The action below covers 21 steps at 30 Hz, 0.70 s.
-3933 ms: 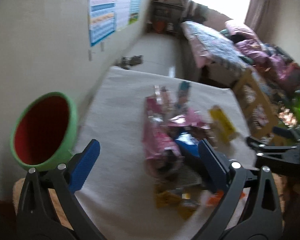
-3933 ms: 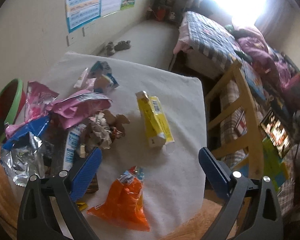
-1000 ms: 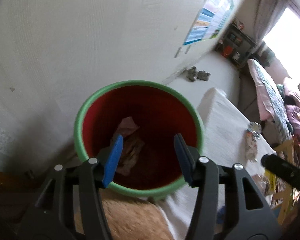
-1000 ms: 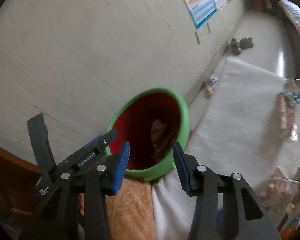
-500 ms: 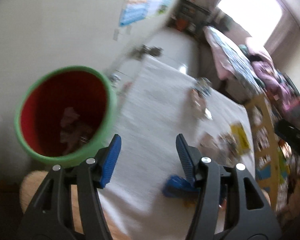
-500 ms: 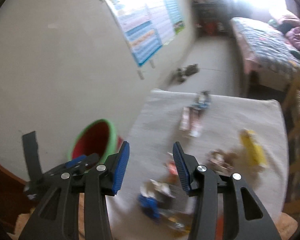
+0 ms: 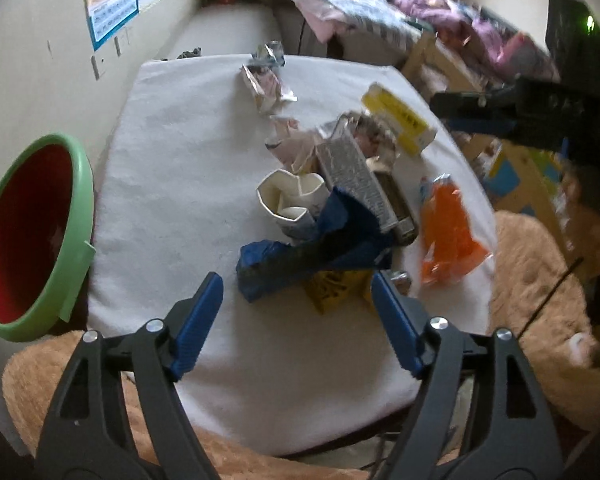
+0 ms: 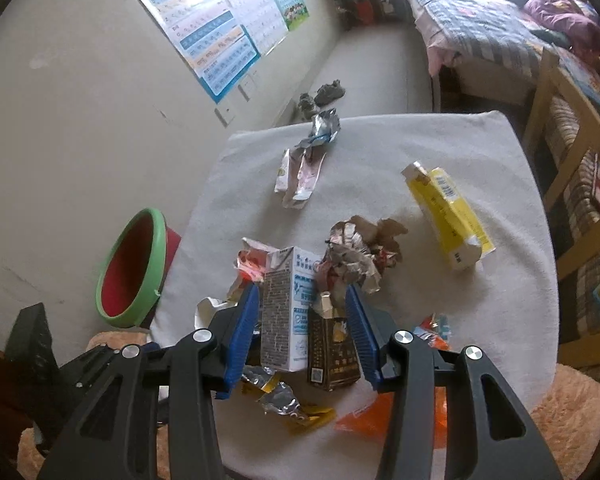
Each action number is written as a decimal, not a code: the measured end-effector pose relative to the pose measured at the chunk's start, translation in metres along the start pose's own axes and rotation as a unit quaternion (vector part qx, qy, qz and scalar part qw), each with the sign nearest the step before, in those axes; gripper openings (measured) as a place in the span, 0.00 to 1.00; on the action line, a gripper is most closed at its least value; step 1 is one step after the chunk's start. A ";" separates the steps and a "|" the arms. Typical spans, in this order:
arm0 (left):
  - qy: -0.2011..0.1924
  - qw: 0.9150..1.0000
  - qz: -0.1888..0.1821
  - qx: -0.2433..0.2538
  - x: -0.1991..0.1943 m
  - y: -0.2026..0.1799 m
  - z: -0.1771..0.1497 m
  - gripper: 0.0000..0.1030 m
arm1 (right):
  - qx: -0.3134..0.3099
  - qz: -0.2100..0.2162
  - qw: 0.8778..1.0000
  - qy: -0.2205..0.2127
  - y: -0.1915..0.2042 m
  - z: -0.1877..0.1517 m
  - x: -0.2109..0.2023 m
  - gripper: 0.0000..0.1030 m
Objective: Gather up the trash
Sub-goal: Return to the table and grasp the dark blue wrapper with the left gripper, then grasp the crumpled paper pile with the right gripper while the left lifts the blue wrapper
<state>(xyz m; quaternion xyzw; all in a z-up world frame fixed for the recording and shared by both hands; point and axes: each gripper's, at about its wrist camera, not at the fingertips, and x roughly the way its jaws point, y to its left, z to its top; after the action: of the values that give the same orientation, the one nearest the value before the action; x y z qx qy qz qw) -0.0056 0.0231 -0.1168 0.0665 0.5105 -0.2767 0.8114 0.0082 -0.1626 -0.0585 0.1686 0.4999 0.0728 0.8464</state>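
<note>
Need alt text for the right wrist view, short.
The right tool hangs open above a milk carton and dark box in a litter pile on a white-covered table; a green-rimmed red bin stands at left.

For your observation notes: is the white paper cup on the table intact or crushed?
Crushed: the white paper cup lies on its side, its rim buckled and folded inward.

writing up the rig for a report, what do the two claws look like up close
Both are alike: the left claw and the right claw each have two black plastic arms with triangular cut-outs, silver round screw heads near the joints, and ribbed blue pads on the inner faces. No cables, sleeves or readable markings show.
</note>
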 end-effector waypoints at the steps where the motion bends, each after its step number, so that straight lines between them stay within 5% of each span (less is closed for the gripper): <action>1: -0.002 1.000 0.005 0.006 0.003 -0.003 0.001 0.71 | -0.001 0.003 1.000 0.005 0.001 -0.002 0.003 0.44; 8: 0.023 1.000 0.015 0.003 0.032 -0.004 0.016 0.68 | -0.007 0.004 1.000 0.023 0.010 -0.009 0.008 0.44; 13: 0.032 0.998 -0.009 -0.055 0.039 0.009 0.019 0.31 | -0.011 -0.007 1.000 0.028 0.010 -0.011 0.014 0.44; 21: 0.013 0.993 0.008 -0.118 0.027 0.033 0.013 0.26 | -0.003 -0.026 0.999 0.028 0.001 -0.010 0.021 0.44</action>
<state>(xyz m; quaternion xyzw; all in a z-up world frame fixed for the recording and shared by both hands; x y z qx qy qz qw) 0.0309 0.0358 -0.1396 -0.0219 0.5497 -0.2075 0.8089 0.0100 -0.1536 -0.0800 0.1512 0.5275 0.0567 0.8341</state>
